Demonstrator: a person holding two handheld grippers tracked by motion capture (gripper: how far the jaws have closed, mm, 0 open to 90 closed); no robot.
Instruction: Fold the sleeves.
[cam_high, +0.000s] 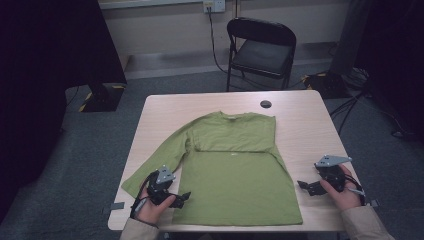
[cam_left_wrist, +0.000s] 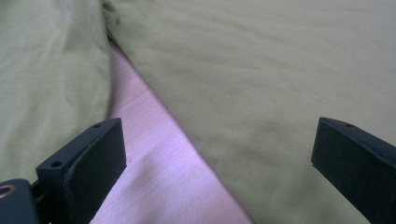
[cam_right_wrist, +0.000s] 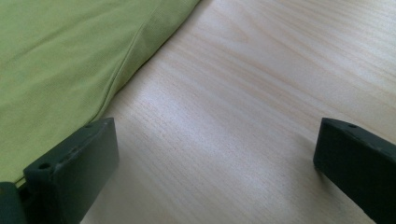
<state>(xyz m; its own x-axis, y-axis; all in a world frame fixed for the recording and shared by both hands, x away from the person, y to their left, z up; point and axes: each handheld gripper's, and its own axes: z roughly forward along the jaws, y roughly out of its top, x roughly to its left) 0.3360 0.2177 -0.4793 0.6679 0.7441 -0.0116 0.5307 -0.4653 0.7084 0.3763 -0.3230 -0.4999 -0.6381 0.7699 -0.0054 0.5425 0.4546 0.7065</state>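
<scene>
On the pale wooden desk (cam_high: 300, 125), seen from the high view, a green long-sleeved shirt (cam_high: 235, 170) lies flat with its collar toward the far edge and its hem along the near edge. Its body is smooth and nearly rectangular; one sleeve is folded across the chest, making a straight horizontal crease, while the other sleeve (cam_high: 155, 165) runs out diagonally toward the near left corner of the desk. A small pale mark sits on the cloth near the middle of the shirt. The left gripper (cam_high: 181, 199) is held low at the shirt's near left side, in the gap between the outstretched sleeve and the body, and the right gripper (cam_high: 303, 186) is held just off the shirt's right edge, over bare wood; a folding chair (cam_high: 262, 50) stands beyond the desk. In the left gripper view, the fingers (cam_left_wrist: 93, 158) stand wide apart, gripping nothing, with the shirt's body (cam_left_wrist: 261, 84) ahead and under the right one, the sleeve (cam_left_wrist: 46, 79) to the left, and a wedge of desk (cam_left_wrist: 154, 158) between the two pieces of cloth. In the right gripper view, the fingers (cam_right_wrist: 79, 168) are likewise spread and empty above the desk (cam_right_wrist: 243, 107), with the shirt's hemmed side edge (cam_right_wrist: 70, 70) running diagonally beside the left one.
</scene>
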